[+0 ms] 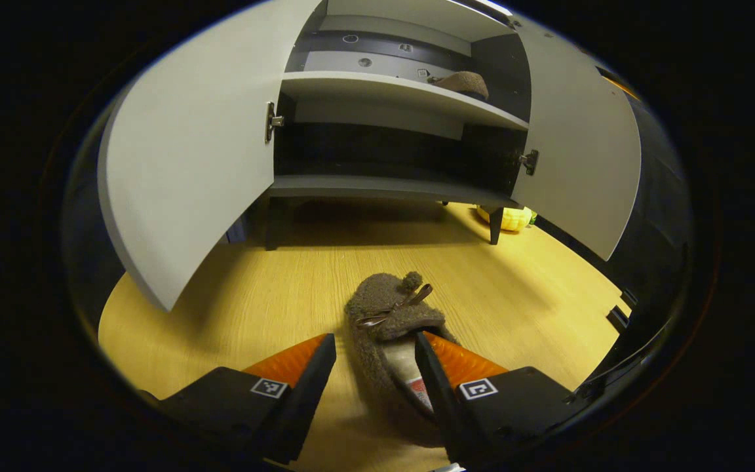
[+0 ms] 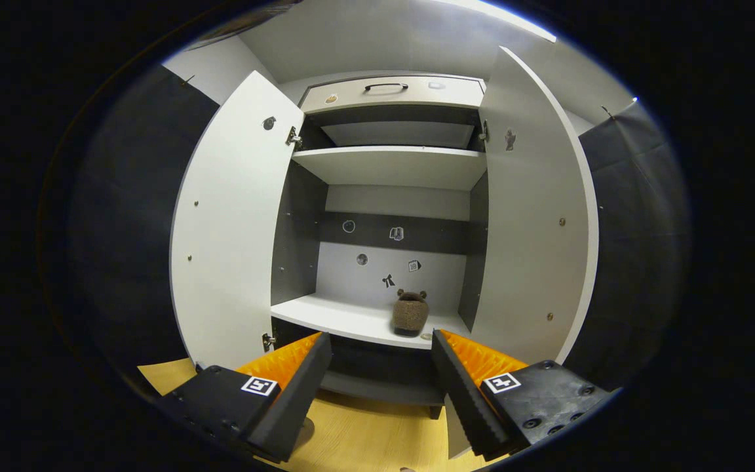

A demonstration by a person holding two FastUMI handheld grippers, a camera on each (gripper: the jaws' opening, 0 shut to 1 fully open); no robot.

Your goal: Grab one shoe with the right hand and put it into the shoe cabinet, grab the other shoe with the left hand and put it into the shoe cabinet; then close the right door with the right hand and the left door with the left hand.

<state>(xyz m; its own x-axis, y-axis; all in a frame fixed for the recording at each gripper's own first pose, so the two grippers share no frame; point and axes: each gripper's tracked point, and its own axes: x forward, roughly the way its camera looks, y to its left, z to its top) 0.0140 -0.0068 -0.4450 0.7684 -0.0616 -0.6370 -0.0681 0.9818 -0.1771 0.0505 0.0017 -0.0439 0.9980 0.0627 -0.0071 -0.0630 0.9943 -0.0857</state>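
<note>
The cabinet (image 2: 390,170) stands with both doors swung wide, left door (image 2: 227,223) and right door (image 2: 535,216). One shoe (image 2: 410,313) sits on its middle shelf (image 2: 345,318), near the right end. The other shoe (image 1: 394,334) lies on the floor (image 1: 272,295). The left gripper (image 1: 375,357) is spread around this shoe's heel, its right finger at the collar. The right gripper (image 2: 381,367) is spread, holding nothing.

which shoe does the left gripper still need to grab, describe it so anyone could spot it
Start at the open shoe cabinet and come forward over the wooden floor. The fuzzy brown slipper lies there between the left gripper fingers. Its twin already sits on a cabinet shelf; this one is on the floor.
</note>
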